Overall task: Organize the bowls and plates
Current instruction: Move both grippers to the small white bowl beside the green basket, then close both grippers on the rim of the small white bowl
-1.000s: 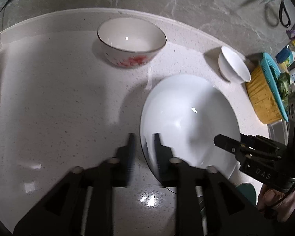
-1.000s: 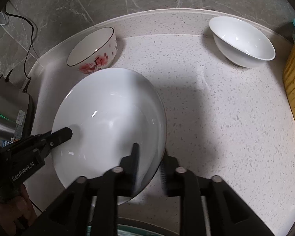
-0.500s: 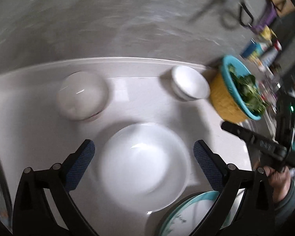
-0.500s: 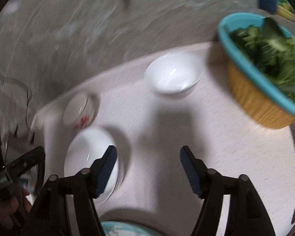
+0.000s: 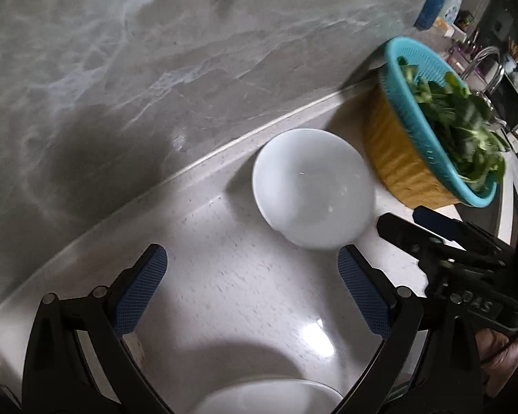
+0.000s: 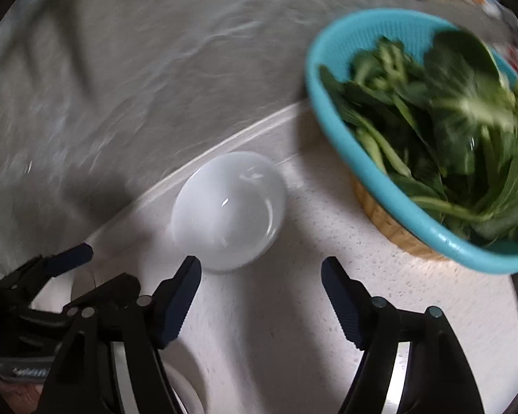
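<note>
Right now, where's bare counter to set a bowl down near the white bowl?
Bare counter lies between the open left gripper and the small white bowl. It is crowded on the right: the teal colander of greens sits close beside the bowl, and the open right gripper hovers there.

— What is sitting on the worktop point(image 5: 231, 286)?

— A small white bowl point(image 5: 312, 188) is standing upright near the raised back edge, where the pale speckled surface is meeting the grey marbled wall.

— Anything beside it?

— A yellow basin point(image 5: 402, 162) with a teal colander point(image 6: 369, 169) nested in it is sitting just to the bowl's right, close but apart from it. Leafy greens point(image 6: 449, 131) are lying in the colander.

— And nearer the cameras?

— The curved rim of a large white dish point(image 5: 269, 396) is showing at the bottom edge of the left view, well apart from the small bowl. Light is glaring off the bare surface between them.
</note>
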### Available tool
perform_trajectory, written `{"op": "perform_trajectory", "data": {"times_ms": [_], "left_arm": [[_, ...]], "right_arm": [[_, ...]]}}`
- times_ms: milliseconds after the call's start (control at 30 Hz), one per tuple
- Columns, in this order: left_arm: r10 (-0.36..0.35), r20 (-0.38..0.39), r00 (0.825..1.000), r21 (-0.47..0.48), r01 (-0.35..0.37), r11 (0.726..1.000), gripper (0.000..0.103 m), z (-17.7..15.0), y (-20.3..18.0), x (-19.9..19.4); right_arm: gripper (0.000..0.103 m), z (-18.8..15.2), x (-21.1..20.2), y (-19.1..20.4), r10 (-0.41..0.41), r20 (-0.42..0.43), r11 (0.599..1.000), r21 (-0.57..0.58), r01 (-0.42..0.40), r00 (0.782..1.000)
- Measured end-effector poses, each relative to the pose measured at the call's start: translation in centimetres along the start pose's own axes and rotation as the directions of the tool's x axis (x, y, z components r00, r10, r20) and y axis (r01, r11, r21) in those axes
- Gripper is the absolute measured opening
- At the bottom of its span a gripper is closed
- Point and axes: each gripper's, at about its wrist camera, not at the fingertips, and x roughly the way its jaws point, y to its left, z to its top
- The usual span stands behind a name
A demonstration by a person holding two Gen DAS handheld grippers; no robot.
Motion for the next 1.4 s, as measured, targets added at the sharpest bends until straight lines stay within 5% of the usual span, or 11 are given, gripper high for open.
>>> {"op": "perform_trajectory", "data": {"times_ms": [133, 400, 900, 1033, 1167, 1400], "left_arm": [[-0.030, -0.016, 0.999, -0.003, 0.030, 1.000, 0.099, 0.5, 1.1, 2.1], [-0.092, -0.054, 0.994, -0.040, 0.090, 0.995, 0.063, 0.5, 2.1, 5.1], [-0.078, -0.059, 0.995, -0.092, 0.072, 0.993, 0.058, 1.4, 2.9, 9.0], [-0.065, -0.062, 0.996, -0.078, 0.060, 0.995, 0.051, 1.4, 3.0, 9.5], [-0.039, -0.056, 0.998, -0.054, 0.036, 0.998, 0.013, 1.7, 2.1, 9.6], [-0.031, -0.061, 0.998, -0.058, 0.027, 0.998, 0.012, 1.4, 2.4, 9.5]], "right_arm": [[0.064, 0.2, 1.3, -0.1, 0.001, 0.021, 0.999, 0.053, -0.002, 1.000], [0.061, 0.7, 3.0, -0.3, -0.048, 0.028, 0.995, 0.085, 0.045, 0.998], [0.058, 0.8, 7.2, -0.7, -0.067, -0.034, 0.992, 0.101, 0.070, 0.997], [0.045, 0.5, 8.1, -0.4, -0.057, -0.043, 0.995, 0.085, 0.061, 0.997], [0.020, 0.7, 8.3, 0.7, -0.044, -0.034, 0.998, 0.032, 0.045, 0.998], [0.018, 0.9, 8.7, 1.3, -0.031, -0.042, 0.999, 0.016, 0.031, 0.999]]}}
